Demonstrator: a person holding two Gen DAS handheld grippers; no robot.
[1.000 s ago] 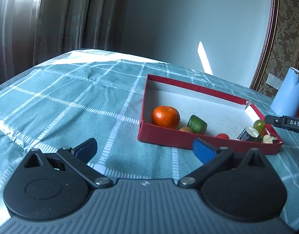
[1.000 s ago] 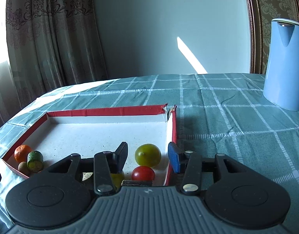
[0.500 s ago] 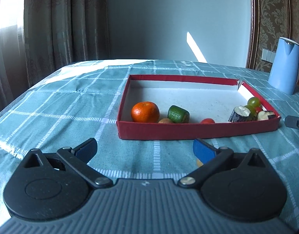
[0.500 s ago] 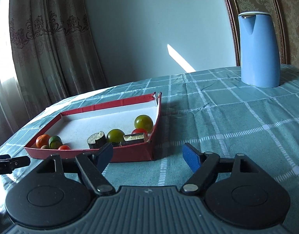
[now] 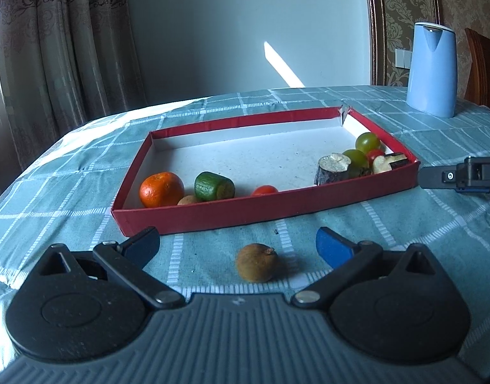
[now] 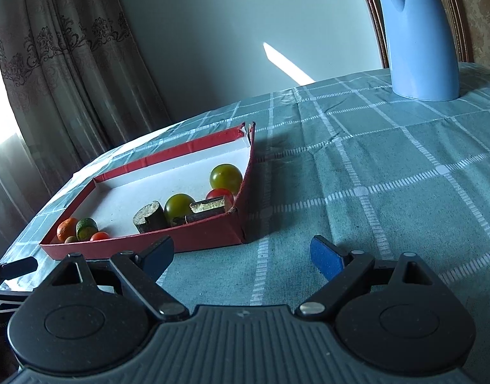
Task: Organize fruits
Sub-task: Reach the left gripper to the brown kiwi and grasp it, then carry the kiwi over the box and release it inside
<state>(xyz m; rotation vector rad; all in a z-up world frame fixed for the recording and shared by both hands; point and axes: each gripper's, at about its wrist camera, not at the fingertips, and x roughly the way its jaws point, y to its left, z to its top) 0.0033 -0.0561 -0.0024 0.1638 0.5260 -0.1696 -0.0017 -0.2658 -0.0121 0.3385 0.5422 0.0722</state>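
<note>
both grippers wide, brown fruit loose on the cloth

my left gripper gapes, pads touching nothing; a small brown fruit lies on the checked tablecloth between its fingers. my right gripper, jaws just opened, is empty over bare cloth. beyond, the red tray holds a mandarin, green tomatoes and other fruit. a blue kettle stands further back.

In the red tray we count one orange, one green cut piece, two green round fruits, two red tomatoes, two dark cut chunks and one small brown fruit. Outside the tray lies one more brown fruit; one blue kettle stands beyond it.
</note>
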